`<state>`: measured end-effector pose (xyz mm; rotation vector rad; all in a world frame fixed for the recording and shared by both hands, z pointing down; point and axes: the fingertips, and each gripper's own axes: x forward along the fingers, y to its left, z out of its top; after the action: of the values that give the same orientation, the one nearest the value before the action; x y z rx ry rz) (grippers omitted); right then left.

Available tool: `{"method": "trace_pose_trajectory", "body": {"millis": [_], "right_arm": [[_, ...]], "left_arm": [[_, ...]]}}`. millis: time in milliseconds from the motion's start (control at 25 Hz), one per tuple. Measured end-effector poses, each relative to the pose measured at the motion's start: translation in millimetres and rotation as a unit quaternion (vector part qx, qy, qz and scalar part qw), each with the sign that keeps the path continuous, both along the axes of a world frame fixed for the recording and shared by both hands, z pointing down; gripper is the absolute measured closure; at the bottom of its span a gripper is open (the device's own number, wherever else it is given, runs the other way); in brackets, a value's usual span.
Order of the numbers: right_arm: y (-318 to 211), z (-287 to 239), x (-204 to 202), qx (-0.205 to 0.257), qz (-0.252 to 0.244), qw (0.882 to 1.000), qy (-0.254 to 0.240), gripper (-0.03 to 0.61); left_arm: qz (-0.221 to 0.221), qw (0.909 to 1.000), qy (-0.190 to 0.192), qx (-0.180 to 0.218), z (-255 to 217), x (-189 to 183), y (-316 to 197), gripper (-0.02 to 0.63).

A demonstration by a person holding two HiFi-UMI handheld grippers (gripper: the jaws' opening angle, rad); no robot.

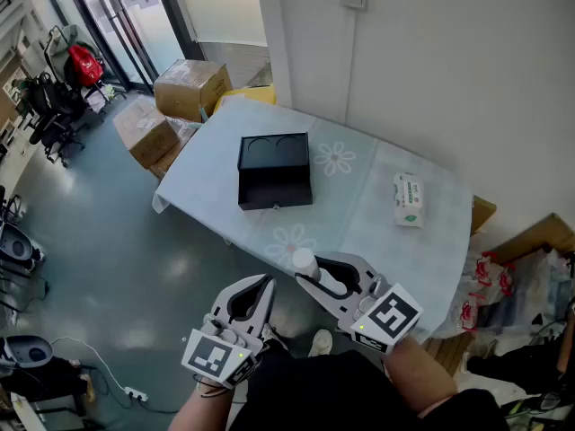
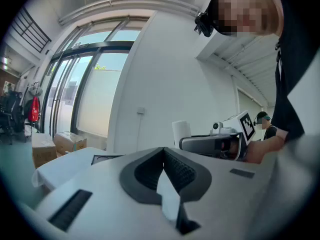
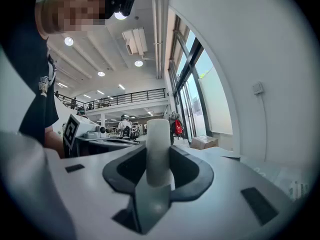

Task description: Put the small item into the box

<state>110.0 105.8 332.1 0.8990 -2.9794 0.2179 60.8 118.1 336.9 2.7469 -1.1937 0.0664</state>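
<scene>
On your side of the black box (image 1: 275,171), your right hand-held gripper (image 1: 313,272) squeezes a small white bottle (image 3: 158,151), and your left hand-held gripper (image 1: 266,282) is pinched together, holding nothing.

Daylight from the glass doors (image 1: 126,16) at the upper left brightens the sharp head view and glints off the floor (image 1: 175,265), while both gripper views bend fisheye-wise into black rounded edges, near foregrounds soft, ceiling lamps (image 3: 68,41) flaring.
</scene>
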Motion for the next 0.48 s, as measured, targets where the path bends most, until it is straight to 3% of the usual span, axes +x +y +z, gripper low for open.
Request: {"method": "trace_pose_trajectory", "body": {"millis": [480], "right_arm": [[-2.7,-1.8,-0.4,-0.008,-0.002,1.000,-0.029,0.436]], "left_arm": [[0.002,1.0000,0.002,-0.002,4.6,-2.8,-0.7,0.606]]}}
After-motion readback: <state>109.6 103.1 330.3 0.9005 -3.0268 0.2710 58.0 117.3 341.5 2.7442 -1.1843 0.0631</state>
